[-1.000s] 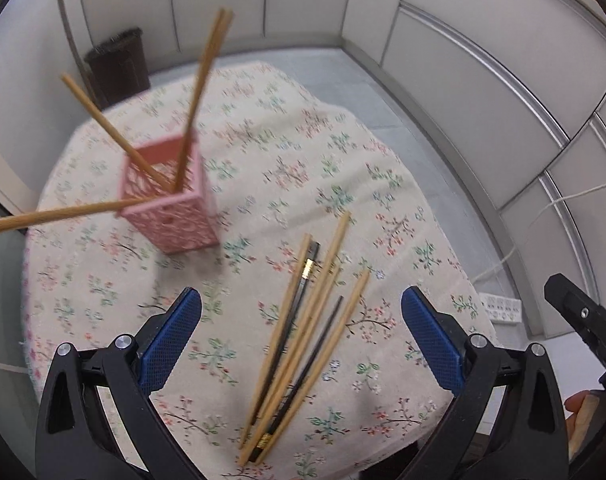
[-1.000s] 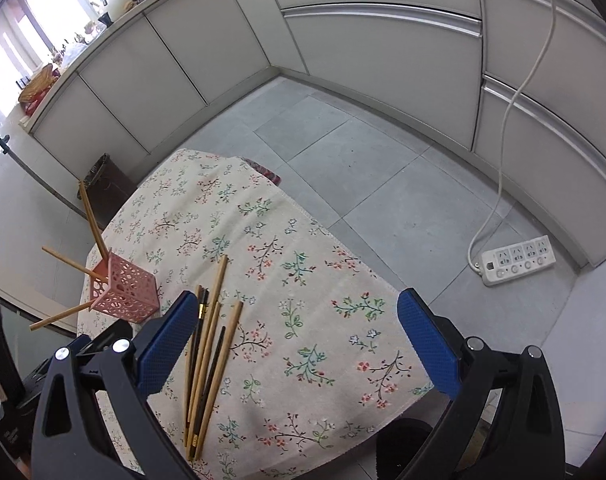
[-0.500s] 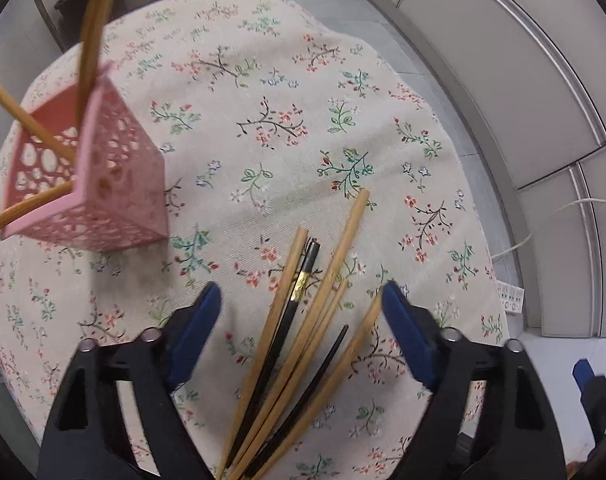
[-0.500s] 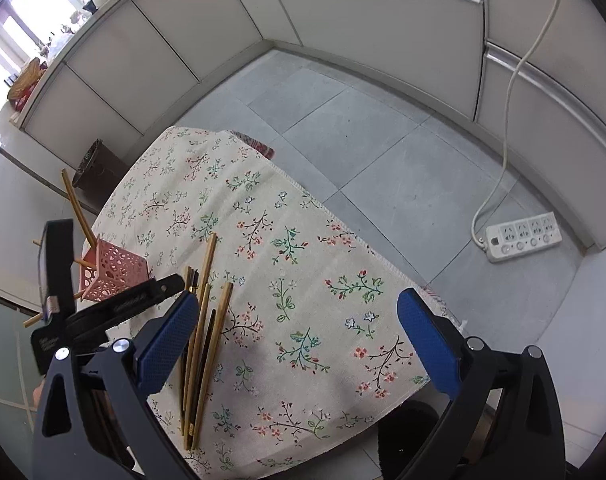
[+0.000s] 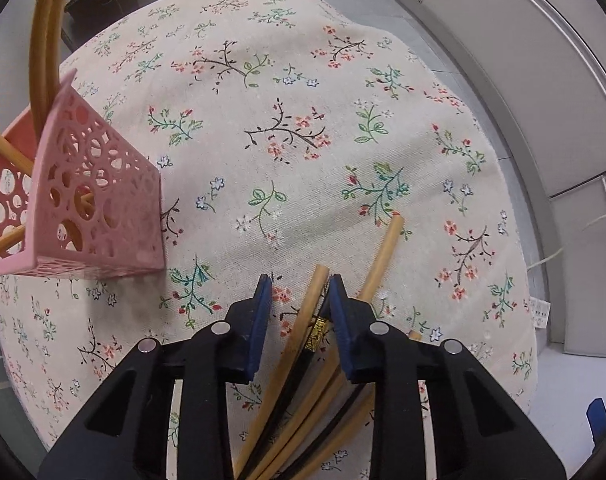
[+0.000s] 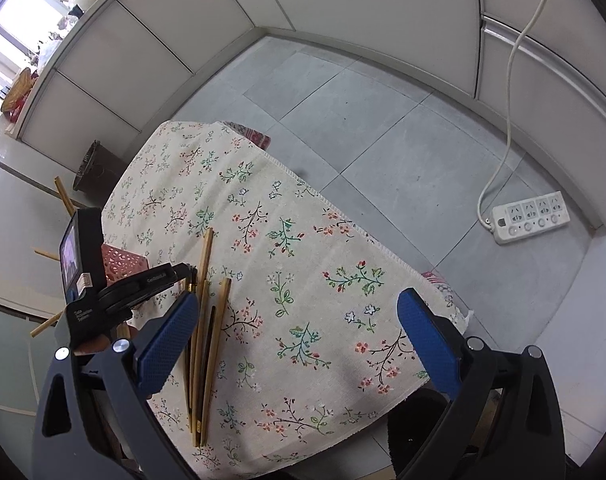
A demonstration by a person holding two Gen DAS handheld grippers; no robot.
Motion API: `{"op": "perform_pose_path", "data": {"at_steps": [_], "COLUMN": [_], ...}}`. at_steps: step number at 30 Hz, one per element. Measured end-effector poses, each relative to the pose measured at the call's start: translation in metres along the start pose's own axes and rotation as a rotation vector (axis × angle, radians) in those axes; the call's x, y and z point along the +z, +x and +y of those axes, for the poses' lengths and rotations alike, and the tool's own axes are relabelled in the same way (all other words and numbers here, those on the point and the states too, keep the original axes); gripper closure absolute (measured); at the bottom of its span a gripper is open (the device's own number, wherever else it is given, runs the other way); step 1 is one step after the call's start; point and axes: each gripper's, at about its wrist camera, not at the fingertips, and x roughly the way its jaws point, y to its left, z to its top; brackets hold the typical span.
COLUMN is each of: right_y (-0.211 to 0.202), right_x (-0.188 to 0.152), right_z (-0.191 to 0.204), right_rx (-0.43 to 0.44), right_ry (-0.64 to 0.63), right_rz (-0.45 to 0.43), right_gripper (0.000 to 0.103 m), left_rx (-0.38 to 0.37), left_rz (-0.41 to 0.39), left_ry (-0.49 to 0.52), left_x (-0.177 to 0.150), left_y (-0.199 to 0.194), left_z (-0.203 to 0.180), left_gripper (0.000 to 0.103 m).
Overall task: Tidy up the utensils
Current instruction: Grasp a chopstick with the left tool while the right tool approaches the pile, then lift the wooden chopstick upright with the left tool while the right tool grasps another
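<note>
Several wooden and black chopsticks (image 5: 377, 264) lie in a loose bundle on the flowered tablecloth (image 5: 287, 128); they also show in the right wrist view (image 6: 207, 320). My left gripper (image 5: 297, 292) is down over the bundle's far ends, its jaws narrowed around one wooden chopstick (image 5: 303, 320) and a black one (image 5: 317, 330) with a small gap left. A pink perforated holder (image 5: 87, 208) with several chopsticks in it stands to the left. My right gripper (image 6: 295, 336) is wide open and empty above the table's near side.
A dark waste bin (image 6: 93, 168) stands on the floor past the table's far end. A white power strip (image 6: 529, 216) with its cable lies on the tiled floor to the right. Cabinets line the walls.
My left gripper has dropped toward the chopstick bundle and its jaws have narrowed from wide open to close around two chopsticks. The right gripper has stayed open and lifted slightly.
</note>
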Motion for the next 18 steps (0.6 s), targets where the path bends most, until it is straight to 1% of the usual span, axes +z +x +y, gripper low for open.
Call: {"op": "perform_pose_path", "data": {"at_steps": [4, 6, 10, 12, 13, 16, 18], "right_y": [0.001, 0.002, 0.006, 0.008, 0.009, 0.019, 0.027], "right_x": [0.001, 0.001, 0.003, 0.004, 0.004, 0.005, 0.005], "right_z": [-0.002, -0.002, -0.003, -0.001, -0.001, 0.0, 0.002], "right_rx": [-0.013, -0.019, -0.039, -0.061, -0.07, -0.065, -0.059], "right_ry": [0.005, 0.007, 0.008, 0.0, -0.002, 0.03, 0.056], "right_rz": [-0.008, -0.007, -0.001, -0.006, -0.006, 0.023, 0.045], "right_gripper": [0.006, 0.006, 0.006, 0.006, 0.006, 0.006, 0.006], "left_rx": [0.021, 0.021, 0.034, 0.041, 0.042, 0.032, -0.004], "left_rz": [-0.01, -0.004, -0.014, -0.033, -0.036, -0.043, -0.048], "left_ry": [0.006, 0.007, 0.031, 0.057, 0.064, 0.087, 0.075], "left_x": [0.004, 0.006, 0.008, 0.001, -0.001, -0.013, -0.025], "left_y": [0.005, 0.01, 0.015, 0.014, 0.013, 0.011, 0.006], "left_z": [0.0, 0.001, 0.002, 0.002, 0.002, 0.002, 0.011], "left_gripper": [0.075, 0.075, 0.077, 0.084, 0.092, 0.093, 0.094]}}
